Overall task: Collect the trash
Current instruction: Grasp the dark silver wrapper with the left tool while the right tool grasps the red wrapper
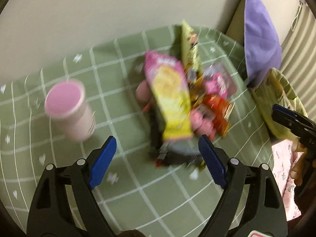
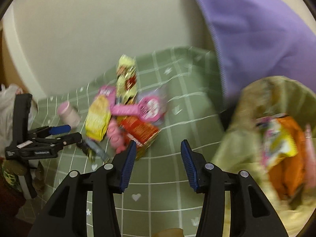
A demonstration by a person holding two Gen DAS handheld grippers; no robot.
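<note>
Pink-and-yellow crumpled wrappers (image 1: 173, 102) heaped, both grippers, left gripper (image 1: 158, 158) and right gripper (image 2: 158, 162), agape, empty.

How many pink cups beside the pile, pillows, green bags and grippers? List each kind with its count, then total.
Pink cup: 1
Purple pillow: 1
Green bag: 1
Grippers: 2, left gripper and right gripper
Total: 5

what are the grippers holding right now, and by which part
Nothing. The left gripper and the right gripper both stand open and empty above the green cloth, short of the wrapper pile.
</note>
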